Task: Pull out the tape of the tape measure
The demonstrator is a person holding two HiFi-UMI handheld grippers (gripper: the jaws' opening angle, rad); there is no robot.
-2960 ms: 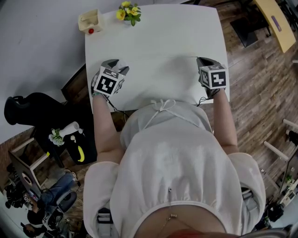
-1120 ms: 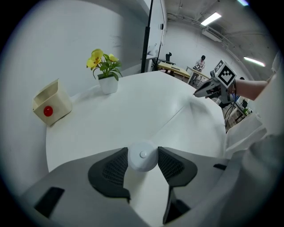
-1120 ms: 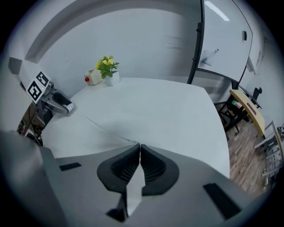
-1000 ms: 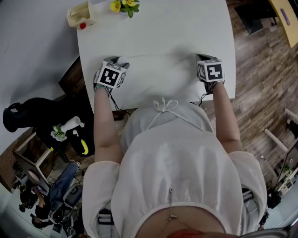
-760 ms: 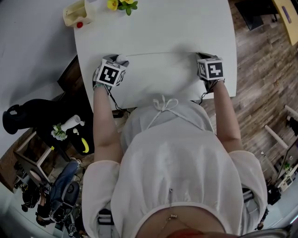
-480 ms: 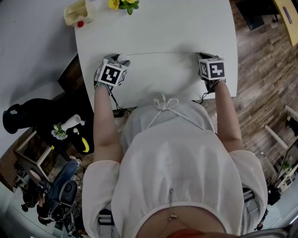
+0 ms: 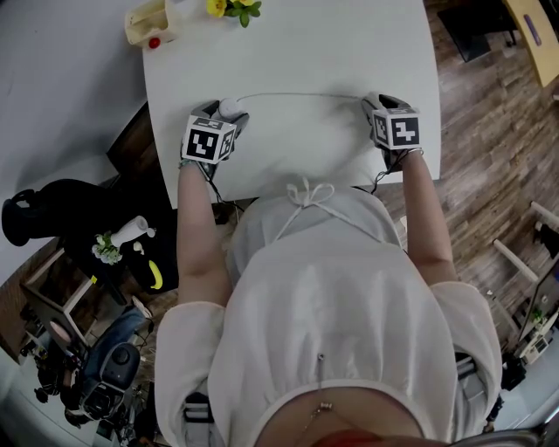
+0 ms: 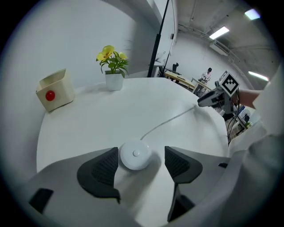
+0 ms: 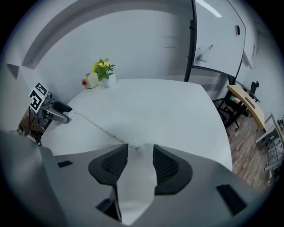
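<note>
White tabletop: a rectangular white table [image 7: 297,44] seen from above. Its near edge meets the person's white top at 6 o'clock, and its side edges fall at 9 and 3 o'clock.
Tape measure: a small round white tape measure case [image 8: 135,155] lies flat on the table towards 9 o'clock, between the jaws of the left gripper.
Tape: a thin white tape [image 7: 297,94] lies pulled out in a shallow arc across the table, from the case at 9 o'clock to the right gripper at 3 o'clock.
Left gripper: the left gripper [image 8: 142,151] has its jaws opening wide. One pad sits at the case's rim, and the other stands clear of it.
Right gripper: the right gripper [image 9: 140,148] has its jaws opening. The tape's end lies on the table at the jaw tips and is not pinched.
Edges: the left gripper is just inside the 9 o'clock edge, and the right gripper is just inside the 3 o'clock edge.
Open room: plain white surface stretches from the tape to the far edge at 12 o'clock.
Far corner: a cream box with a red dot [image 7: 153,22] and yellow flowers in a white pot [image 8: 113,68] stand at 11 o'clock, well apart from the tape.
Beyond the table: wooden plank floor [image 7: 489,131] at 3 o'clock.
</note>
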